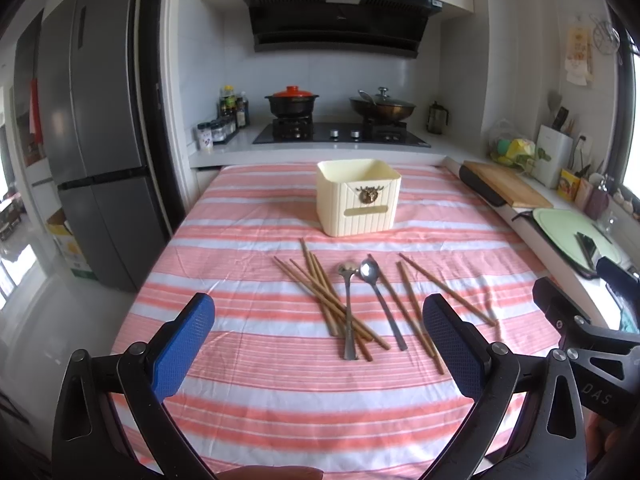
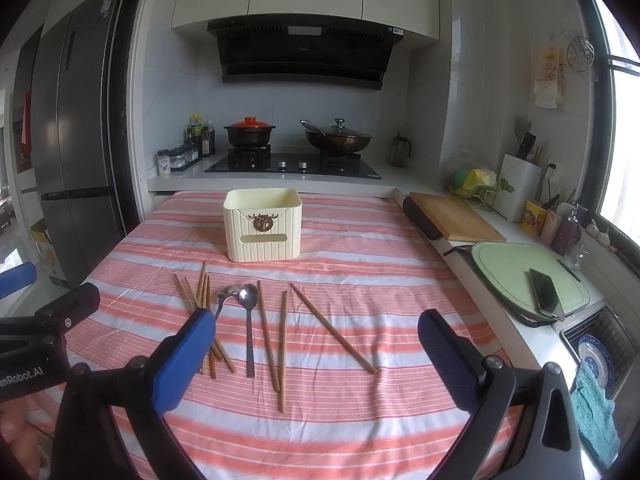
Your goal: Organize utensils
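Readable text: "DAS" on the black frame of your right gripper [image 2: 316,356], "enRobot.AI" on your left gripper [image 1: 318,336]. Both have black linkage frames with blue textured pads, spread wide, nothing between them, hovering over the tablecloth [image 2: 380,240], pink-and-white striped fabric, slightly wrinkled. Utensils lie loose mid-table: brown wooden chopsticks [image 1: 320,292], some in a crossed bundle, others scattered singly to the right; two metal spoons [image 1: 370,280] between them, bowls pointing at the bin. The cream ribbed plastic bin [image 1: 358,202], rounded corners, bronze emblem and blank label plate, stands just behind them.
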`<state>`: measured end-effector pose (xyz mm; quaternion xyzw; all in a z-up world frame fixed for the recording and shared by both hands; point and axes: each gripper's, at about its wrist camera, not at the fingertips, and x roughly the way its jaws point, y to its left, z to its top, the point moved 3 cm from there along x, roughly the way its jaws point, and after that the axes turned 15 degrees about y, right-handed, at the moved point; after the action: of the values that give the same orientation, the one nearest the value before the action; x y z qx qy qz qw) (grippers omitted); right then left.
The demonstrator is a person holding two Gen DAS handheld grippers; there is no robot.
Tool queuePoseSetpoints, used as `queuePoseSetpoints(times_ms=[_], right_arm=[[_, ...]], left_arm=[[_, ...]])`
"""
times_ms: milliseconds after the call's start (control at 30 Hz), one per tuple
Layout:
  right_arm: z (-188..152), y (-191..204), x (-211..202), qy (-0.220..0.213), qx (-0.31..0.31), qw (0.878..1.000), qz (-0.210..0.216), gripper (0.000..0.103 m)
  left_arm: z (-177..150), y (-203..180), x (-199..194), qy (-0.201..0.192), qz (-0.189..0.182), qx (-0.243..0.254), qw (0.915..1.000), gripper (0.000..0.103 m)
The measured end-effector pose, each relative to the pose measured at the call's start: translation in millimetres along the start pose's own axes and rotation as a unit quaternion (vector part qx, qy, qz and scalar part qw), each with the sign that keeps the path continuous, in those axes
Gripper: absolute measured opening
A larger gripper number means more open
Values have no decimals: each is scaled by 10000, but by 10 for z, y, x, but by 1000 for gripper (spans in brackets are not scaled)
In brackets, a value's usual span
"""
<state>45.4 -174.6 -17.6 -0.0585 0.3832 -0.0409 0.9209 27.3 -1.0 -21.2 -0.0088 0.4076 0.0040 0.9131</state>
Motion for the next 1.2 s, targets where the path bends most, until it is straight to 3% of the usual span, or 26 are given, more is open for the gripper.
queuePoseSetpoints(times_ms=[1200], right_arm=[[-24,24,27,42,-6,10000,27,103]], left_arm=[[-61,-46,-7,16,-21,2,10000,103]])
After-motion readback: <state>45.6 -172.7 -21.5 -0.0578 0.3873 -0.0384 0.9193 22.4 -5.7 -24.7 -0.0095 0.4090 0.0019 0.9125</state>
